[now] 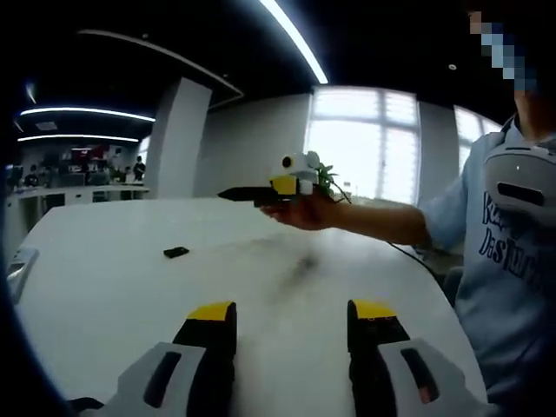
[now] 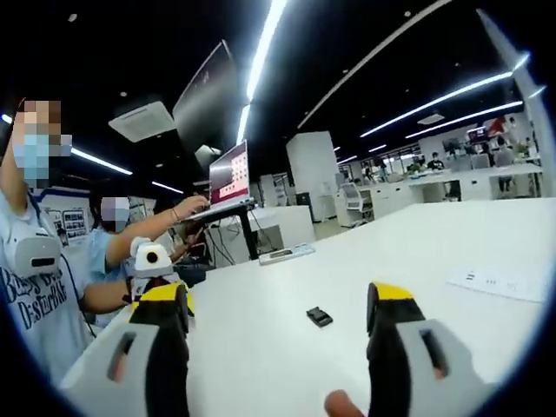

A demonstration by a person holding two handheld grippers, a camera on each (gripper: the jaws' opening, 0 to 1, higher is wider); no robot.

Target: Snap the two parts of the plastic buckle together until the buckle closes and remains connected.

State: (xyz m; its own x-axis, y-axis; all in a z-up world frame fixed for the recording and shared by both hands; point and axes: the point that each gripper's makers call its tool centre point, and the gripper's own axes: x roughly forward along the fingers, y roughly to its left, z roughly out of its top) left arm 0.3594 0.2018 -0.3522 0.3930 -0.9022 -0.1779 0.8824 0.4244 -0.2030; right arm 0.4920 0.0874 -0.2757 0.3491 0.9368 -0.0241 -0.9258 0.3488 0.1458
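Observation:
A small black buckle piece (image 1: 175, 252) lies on the white table (image 1: 104, 295), ahead and left of my left gripper (image 1: 293, 314), whose yellow-tipped jaws stand wide apart with nothing between them. Farther back, a person's hand holds my right gripper (image 1: 276, 187) in the air above the table, pointing left. In the right gripper view the black buckle piece (image 2: 319, 316) rests on the table (image 2: 452, 234) just ahead of the right gripper (image 2: 280, 300), between its open, empty jaws. The left gripper (image 2: 153, 259) peeks out behind the left jaw. I cannot tell whether the piece is one part or a joined buckle.
A white power strip (image 2: 491, 280) lies at the right and a flat device (image 2: 282, 254) at the table's far edge. Behind it a laptop (image 2: 228, 172) stands on a raised stand, with a second person's hand on it. A plant (image 1: 327, 178) sits by the window.

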